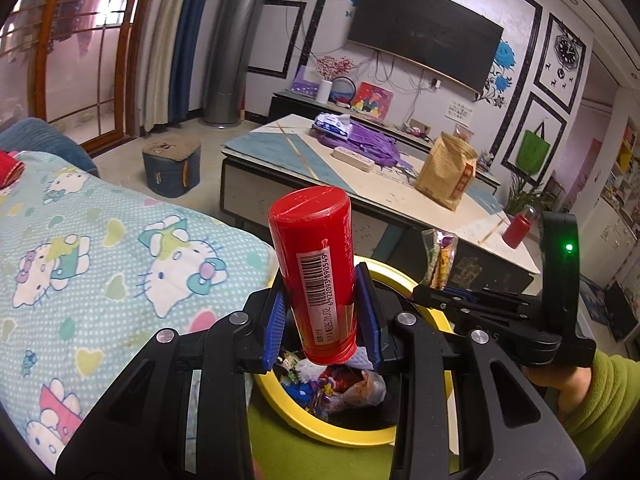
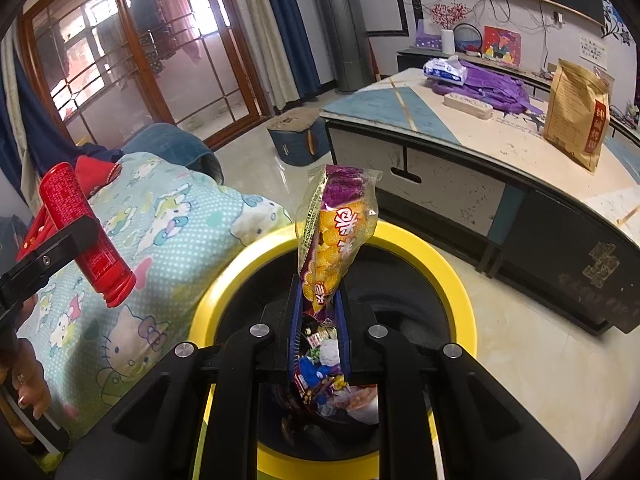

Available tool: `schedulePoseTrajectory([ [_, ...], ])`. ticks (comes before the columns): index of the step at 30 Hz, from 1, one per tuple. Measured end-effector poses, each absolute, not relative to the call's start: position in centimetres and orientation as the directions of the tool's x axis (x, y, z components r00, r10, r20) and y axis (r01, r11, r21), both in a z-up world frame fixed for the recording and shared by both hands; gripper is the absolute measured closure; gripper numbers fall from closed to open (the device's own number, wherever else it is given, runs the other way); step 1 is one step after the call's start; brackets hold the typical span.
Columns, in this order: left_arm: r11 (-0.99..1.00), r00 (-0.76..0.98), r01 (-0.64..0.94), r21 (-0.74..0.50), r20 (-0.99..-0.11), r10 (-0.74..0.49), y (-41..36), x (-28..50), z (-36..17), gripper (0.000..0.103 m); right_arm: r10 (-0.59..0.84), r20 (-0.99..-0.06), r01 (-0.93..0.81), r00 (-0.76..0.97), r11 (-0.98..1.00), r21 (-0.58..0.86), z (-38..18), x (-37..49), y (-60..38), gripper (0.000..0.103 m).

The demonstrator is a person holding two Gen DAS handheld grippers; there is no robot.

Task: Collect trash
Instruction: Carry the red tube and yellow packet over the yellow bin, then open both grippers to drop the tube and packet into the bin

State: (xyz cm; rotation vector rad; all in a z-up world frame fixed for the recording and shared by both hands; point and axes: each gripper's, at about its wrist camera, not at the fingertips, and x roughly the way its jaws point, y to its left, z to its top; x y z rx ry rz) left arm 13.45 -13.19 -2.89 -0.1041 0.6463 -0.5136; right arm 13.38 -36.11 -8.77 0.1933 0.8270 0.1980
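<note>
My left gripper (image 1: pixel 323 312) is shut on a red cylindrical container (image 1: pixel 316 272) with a barcode label, held upright over the yellow-rimmed trash bin (image 1: pixel 348 432). The container also shows in the right wrist view (image 2: pixel 86 232). My right gripper (image 2: pixel 320 316) is shut on a purple and yellow snack packet (image 2: pixel 336 236), held above the bin (image 2: pixel 456 280). The packet and the right gripper (image 1: pixel 440 288) show at the right in the left wrist view. Wrappers and other trash (image 2: pixel 324 376) lie inside the bin.
A bed with a Hello Kitty blanket (image 1: pixel 100 264) lies left of the bin. A low table (image 2: pixel 500 152) stands behind, with a brown paper bag (image 2: pixel 576 116), purple bag (image 2: pixel 488 84), tissue pack (image 2: pixel 446 70) and a small red bottle (image 1: pixel 518 228). A blue stool (image 2: pixel 298 138) stands on the floor.
</note>
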Motion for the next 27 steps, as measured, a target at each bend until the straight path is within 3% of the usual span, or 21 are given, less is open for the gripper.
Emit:
schedulePoseTrajectory([
  [19, 0.839, 0.612, 0.500, -0.213, -0.598, -0.517, -17.4, 13.1, -4.7, 0.077, 0.280, -0.765, -0.075, 0.580, 0.953, 0.293, -11.4, 13.0, -37.5, 0.082],
  [23, 0.834, 0.604, 0.512, -0.206, -0.605, -0.520, -18.0, 13.4, -4.8, 0.077, 0.286, -0.759, -0.062, 0.585, 0.949, 0.309, -11.4, 13.0, -38.0, 0.072],
  [27, 0.831, 0.596, 0.516, -0.206, -0.610, -0.522, -18.3, 13.7, -5.0, 0.077, 0.275, -0.757, -0.046, 0.592, 0.950, 0.309, -11.3, 12.8, -38.5, 0.071],
])
